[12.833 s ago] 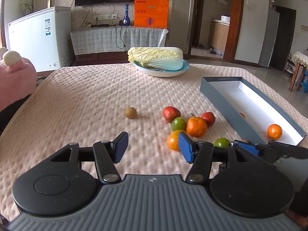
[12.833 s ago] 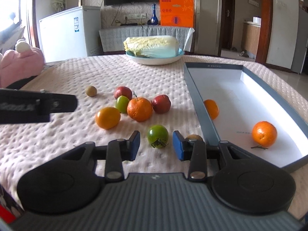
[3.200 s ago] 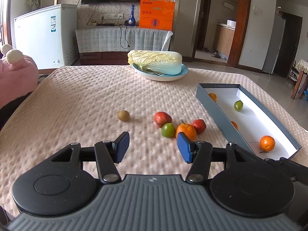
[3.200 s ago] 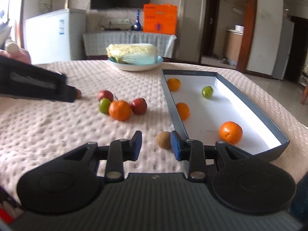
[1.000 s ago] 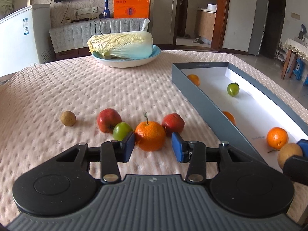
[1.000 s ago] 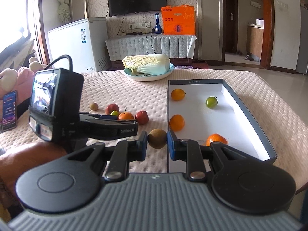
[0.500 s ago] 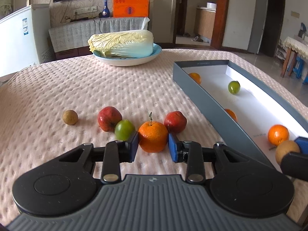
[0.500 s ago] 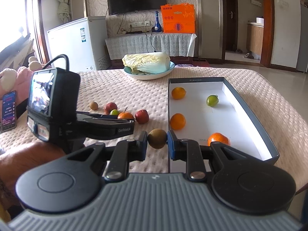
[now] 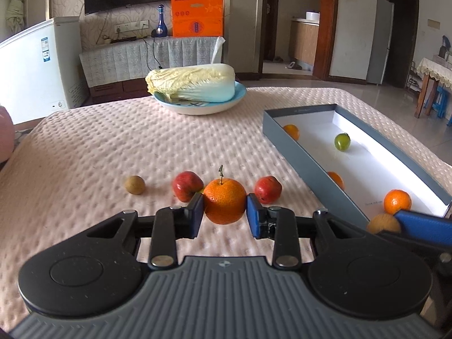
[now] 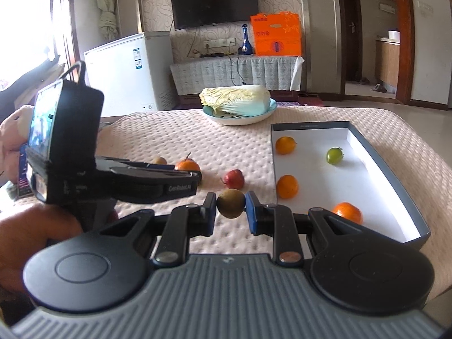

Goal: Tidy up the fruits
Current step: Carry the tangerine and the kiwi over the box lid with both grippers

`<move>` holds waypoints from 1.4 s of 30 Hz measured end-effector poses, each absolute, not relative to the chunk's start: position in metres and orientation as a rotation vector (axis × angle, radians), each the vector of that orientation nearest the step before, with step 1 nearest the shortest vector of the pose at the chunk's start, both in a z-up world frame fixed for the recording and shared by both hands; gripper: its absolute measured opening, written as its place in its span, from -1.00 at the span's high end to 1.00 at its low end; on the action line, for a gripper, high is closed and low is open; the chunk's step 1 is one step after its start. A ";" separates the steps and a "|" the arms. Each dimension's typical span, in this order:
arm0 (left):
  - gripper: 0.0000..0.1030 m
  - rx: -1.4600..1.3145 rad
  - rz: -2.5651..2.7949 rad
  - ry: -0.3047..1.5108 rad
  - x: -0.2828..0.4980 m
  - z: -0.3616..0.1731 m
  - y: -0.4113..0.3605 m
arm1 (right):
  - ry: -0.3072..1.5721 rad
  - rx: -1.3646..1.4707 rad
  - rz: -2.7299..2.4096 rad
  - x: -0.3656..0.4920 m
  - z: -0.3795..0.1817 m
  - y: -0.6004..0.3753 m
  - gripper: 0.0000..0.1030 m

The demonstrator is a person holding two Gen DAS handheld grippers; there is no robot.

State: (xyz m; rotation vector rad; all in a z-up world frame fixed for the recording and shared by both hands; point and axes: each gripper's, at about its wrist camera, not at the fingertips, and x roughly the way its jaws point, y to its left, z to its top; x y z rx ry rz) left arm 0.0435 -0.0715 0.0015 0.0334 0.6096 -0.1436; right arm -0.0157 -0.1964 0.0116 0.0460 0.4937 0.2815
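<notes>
Four fruits already inside grey-walled white box (image 10: 395, 175). Left tongs (image 9: 224, 214) clamp stemmed orange (image 9: 224, 200); right tongs (image 10: 231, 212) clamp brown round fruit (image 10: 230, 203) beside box. Two red fruits (image 9: 188, 185), small brown one left of box remain.

Patterned wallpaper, wall TV (image 10: 213, 0) above a cloth-covered sideboard (image 10: 236, 74) carrying a blue bottle (image 10: 244, 40) and orange box (image 10: 276, 34). White chest freezer (image 10: 128, 70) left, tied curtain (image 10: 106, 5) by a bright window. Wood-framed doorways right, tiled floor (image 9: 325, 80), fridge (image 9: 380, 39) beyond. Daylight, pink quilted tabletop (image 9: 113, 147).
</notes>
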 end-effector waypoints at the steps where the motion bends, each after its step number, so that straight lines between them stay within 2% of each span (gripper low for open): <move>1: 0.27 0.031 -0.140 0.606 0.042 0.003 -0.070 | 0.494 0.047 0.285 -0.016 0.011 -0.196 0.51; 42: 0.27 0.026 -0.160 0.596 0.042 0.012 -0.107 | 0.478 0.065 0.297 -0.025 0.017 -0.219 0.51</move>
